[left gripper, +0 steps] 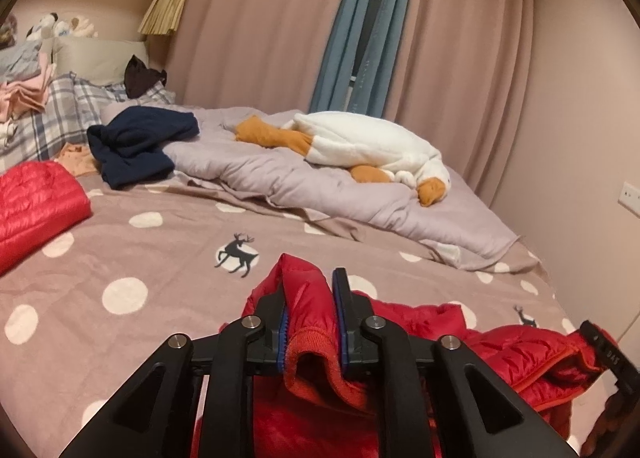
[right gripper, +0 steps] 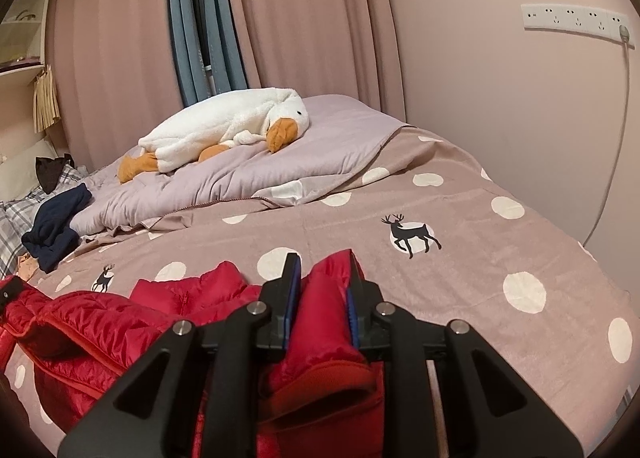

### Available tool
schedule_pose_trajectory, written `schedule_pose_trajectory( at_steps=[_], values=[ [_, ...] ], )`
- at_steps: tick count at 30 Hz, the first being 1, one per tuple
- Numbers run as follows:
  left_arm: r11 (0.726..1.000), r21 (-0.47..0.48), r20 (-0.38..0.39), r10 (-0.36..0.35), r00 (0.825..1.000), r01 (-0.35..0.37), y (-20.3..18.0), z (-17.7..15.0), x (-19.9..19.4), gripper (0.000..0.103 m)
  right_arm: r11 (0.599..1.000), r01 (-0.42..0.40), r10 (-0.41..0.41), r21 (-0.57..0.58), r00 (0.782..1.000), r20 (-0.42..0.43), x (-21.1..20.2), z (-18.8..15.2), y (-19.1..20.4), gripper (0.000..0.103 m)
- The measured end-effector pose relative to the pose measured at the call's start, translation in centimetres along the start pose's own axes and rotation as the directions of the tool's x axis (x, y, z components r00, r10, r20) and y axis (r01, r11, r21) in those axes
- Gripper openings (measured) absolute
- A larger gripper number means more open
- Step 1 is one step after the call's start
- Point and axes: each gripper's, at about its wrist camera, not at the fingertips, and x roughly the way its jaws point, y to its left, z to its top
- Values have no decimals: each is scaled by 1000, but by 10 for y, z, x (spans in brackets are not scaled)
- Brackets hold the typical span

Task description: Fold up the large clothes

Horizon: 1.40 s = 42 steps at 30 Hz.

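Red folded jacket (left gripper: 38,202), left view only

Open bedspread (left gripper: 160,250) ahead, rumpled quilt (left gripper: 320,182), plush goose (left gripper: 372,142) beyond

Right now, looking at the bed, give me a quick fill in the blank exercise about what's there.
1. Both grippers pinch parts of a ____ puffer jacket.
2. The plush goose lies on the ____ quilt.
3. The bedsheet shows white dots and black ____.
4. The crumpled garment near the plaid pillow is ____ blue.

Missing: red; lilac; deer; navy
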Motion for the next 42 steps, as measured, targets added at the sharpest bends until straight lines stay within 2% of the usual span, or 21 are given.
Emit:
schedule_pose_trajectory(
  at_steps=[7, 10, 11, 12, 17, 20, 22, 26, 30, 33, 35, 37, 42],
  values=[
    [1000, 7, -12, 30, 999, -29, -3, -1, 5, 23, 1000, 8, -8, 0, 1000, -10, 1, -2, 0, 26],
    [999, -4, -4, 37, 999, -37, -3, -2, 4, 38, 1000, 13, -13, -2, 1000, -13, 2, -3, 0, 28],
    [999, -8, -3, 41, 999, -41, -2, -2, 4, 49, 1000, 14, -14, -1, 1000, -14, 2, -3, 0, 29],
    [999, -21, -2, 46, 999, -46, -1, -2, 5, 56, 1000, 15, -15, 0, 1000, -15, 2, -3, 0, 29],
    [999, -39, -13, 27, 1000, -28, 1, -2, 6, 56, 1000, 14, -14, 3, 1000, -17, 2, -3, 0, 30],
    [999, -33, -15, 42, 999, -43, 1, -3, 7, 58, 1000, -5, 5, 13, 1000, -17, 1, -4, -2, 39],
    [998, -32, -19, 51, 999, -51, 0, -3, 8, 62, 1000, -18, 18, 16, 1000, -13, -1, -5, -1, 52],
    [997, -29, -21, 75, 997, -75, 1, -3, 9, 70, 999, -32, 33, 18, 999, -13, -2, -6, 2, 58],
    [997, -37, -27, 66, 997, -67, 2, -4, 11, 83, 999, -42, 43, 18, 999, -15, -1, -6, 4, 66],
    [997, -41, -32, 57, 998, -58, 2, -3, 10, 90, 999, -48, 48, 22, 999, -15, -2, -6, 5, 74],
    [998, -42, -29, 51, 998, -52, 2, -3, 9, 93, 998, -55, 55, 25, 998, -10, -3, -6, 5, 75],
    [998, -43, -29, 54, 998, -55, 1, -3, 9, 94, 998, -60, 60, 26, 998, 2, -4, -5, 5, 84],
    [998, -36, -12, 56, 998, -57, -1, -3, 8, 100, 997, -71, 71, 29, 997, 21, -7, -4, 6, 90]
  ],
)
